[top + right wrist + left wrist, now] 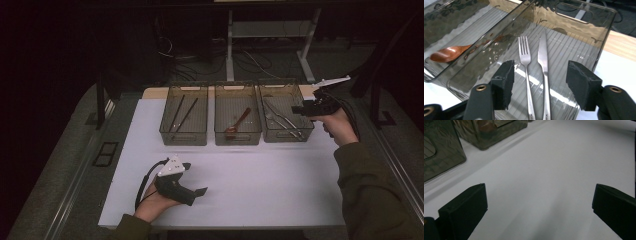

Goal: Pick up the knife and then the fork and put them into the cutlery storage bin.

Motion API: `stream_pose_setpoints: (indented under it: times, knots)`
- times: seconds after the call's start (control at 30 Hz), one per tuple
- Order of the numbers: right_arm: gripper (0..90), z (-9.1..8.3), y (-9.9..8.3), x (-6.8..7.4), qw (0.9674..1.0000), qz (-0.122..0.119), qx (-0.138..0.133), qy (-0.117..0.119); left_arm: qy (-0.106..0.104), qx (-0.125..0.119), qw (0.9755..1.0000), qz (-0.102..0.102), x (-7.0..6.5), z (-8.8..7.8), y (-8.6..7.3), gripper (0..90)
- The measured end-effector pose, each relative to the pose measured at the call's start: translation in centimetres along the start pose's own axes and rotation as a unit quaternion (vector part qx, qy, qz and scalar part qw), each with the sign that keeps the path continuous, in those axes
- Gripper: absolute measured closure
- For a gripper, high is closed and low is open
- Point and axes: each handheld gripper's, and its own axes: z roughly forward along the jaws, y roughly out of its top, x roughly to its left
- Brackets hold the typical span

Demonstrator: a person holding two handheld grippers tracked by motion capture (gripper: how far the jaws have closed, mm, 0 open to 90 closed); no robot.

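Observation:
Three smoky clear bins stand in a row at the back of the white table [260, 185]. The right bin [287, 136] holds a metal fork [525, 60] and a knife [543, 60] lying side by side. My right gripper [298, 110] hovers over this bin's right end, and in the right gripper view it [541, 82] is open, with the two handles below the gap and apart from the pads. The middle bin [237, 139] holds a wooden spoon [238, 122]. My left gripper [200, 192] rests low over the table's front left, open and empty [539, 202].
The left bin [183, 139] holds two dark chopsticks [181, 112]. A wooden strip [152, 93] edges the table behind the bins. Desk legs and cables [230, 55] stand on the dark floor beyond. Bare white table lies between the bins and the front edge.

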Motion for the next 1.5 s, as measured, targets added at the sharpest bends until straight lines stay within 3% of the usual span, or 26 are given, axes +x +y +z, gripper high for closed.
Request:
stream_pose_setpoints:
  times: [0.37, 0.83, 1.2, 1.5]
  knots:
    - [29.9, -2.3, -2.0, 2.1, 0.9987, -0.022, -0.04, 0.022, 0.002, -0.003, 1.0, -0.006, 0.4, 0.0, 0.1, 0.0]
    - [23.1, -4.4, -5.3, 6.2, 0.9924, -0.06, -0.091, 0.058, -0.004, -0.003, 1.0, -0.002, 0.3, -0.2, -0.1, 0.0]
    - [17.5, -4.9, -7.9, 8.7, 0.9894, -0.067, -0.104, 0.077, -0.003, -0.004, 1.0, -0.002, 0.2, -0.3, -0.1, 0.0]
    - [17.5, -5.1, -9.9, 9.9, 0.9865, -0.053, -0.115, 0.104, -0.001, -0.005, 1.0, -0.003, 0.3, -0.4, -0.2, 0.0]
